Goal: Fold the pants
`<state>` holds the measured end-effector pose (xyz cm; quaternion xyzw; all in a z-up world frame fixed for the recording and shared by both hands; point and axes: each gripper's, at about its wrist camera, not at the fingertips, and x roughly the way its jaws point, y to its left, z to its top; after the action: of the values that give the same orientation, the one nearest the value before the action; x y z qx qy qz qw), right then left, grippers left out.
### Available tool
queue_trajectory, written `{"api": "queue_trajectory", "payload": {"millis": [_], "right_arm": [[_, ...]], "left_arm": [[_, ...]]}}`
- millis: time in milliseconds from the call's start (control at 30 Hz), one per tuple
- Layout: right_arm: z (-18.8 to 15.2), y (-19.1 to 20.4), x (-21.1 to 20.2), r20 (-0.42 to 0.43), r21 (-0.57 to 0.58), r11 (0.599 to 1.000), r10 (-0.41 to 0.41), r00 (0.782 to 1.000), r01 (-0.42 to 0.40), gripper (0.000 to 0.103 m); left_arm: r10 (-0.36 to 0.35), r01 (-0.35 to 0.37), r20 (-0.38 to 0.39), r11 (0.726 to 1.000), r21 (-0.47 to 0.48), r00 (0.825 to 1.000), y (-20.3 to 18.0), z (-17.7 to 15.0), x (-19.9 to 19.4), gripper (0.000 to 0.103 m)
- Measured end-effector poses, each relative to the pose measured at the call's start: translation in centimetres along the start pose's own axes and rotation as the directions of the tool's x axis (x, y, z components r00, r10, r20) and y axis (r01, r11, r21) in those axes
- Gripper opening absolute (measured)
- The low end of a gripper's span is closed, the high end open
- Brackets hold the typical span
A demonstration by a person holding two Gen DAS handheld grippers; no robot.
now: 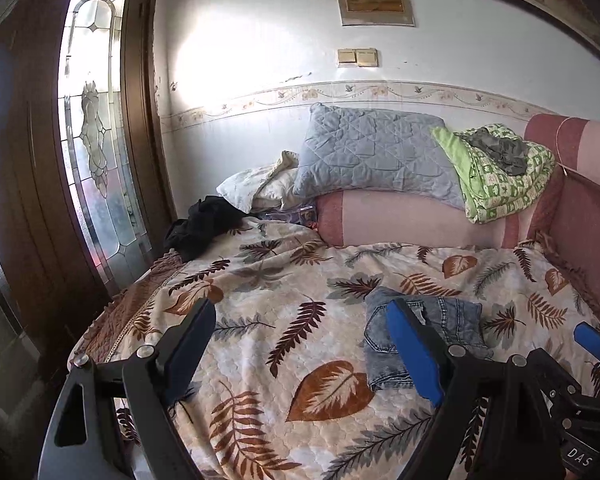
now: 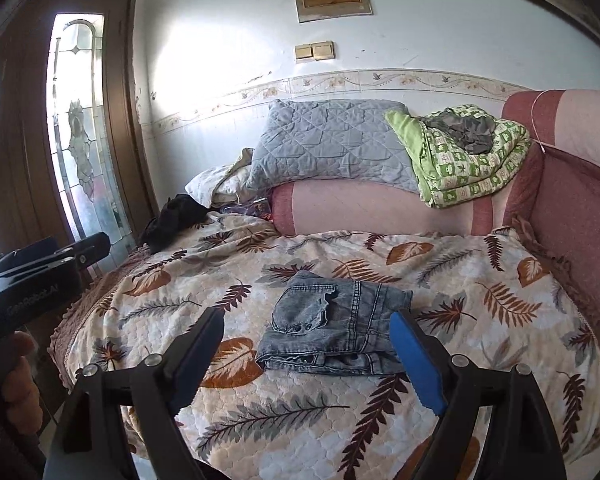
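Grey-blue denim pants [image 2: 336,324] lie folded into a compact bundle on the leaf-patterned bedspread [image 2: 300,412]. They also show in the left wrist view [image 1: 432,328], partly behind my blue finger pad [image 1: 414,354]. My left gripper [image 1: 300,344] is open and empty above the bed, to the left of the pants. My right gripper [image 2: 306,354] is open and empty, held just in front of the pants and apart from them. The right gripper's blue tip [image 1: 594,342] shows at the right of the left wrist view.
A grey quilted pillow [image 2: 328,144] and a green folded blanket [image 2: 464,156] rest on a pink bolster [image 2: 380,208] at the head. A black garment [image 2: 172,216] lies at the far left corner. A wooden glass door [image 2: 72,120] stands on the left. The left gripper's body [image 2: 40,280] is at left.
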<state>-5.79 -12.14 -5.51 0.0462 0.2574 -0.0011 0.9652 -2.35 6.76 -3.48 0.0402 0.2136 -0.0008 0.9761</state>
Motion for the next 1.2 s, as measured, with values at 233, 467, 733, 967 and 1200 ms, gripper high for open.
{"api": "queue_trajectory", "payload": {"millis": [233,467,733,967,1200], "right_arm": [[0.1,0.6,0.0,-0.003,-0.015,1.0,0.01,1.0,-0.01,0.087],[0.0,0.9,0.1,-0.007,-0.024,1.0,0.007,1.0,-0.007,0.087],[-0.6,-0.1,0.8,-0.036,-0.002,1.0,-0.001,0.999,0.001,0.087],[-1.1,-0.5,1.2,-0.049,0.012,1.0,0.004,0.999,-0.003,0.087],[-1.3,-0.2,1.3,-0.049,-0.009,1.0,-0.011,0.999,0.01,0.087]], "left_arm": [[0.005,-0.005,0.0,1.0,-0.018,1.0,0.7,0.1,-0.1,0.087],[0.012,-0.012,-0.011,1.0,-0.027,1.0,1.1,0.0,0.2,0.087],[-0.004,0.002,-0.056,0.999,-0.038,0.998,1.1,-0.5,1.1,0.087],[0.009,-0.011,-0.061,0.999,-0.031,0.998,1.0,-0.7,1.2,0.087],[0.013,-0.015,-0.073,1.0,-0.022,0.997,0.8,-0.9,1.5,0.087]]}}
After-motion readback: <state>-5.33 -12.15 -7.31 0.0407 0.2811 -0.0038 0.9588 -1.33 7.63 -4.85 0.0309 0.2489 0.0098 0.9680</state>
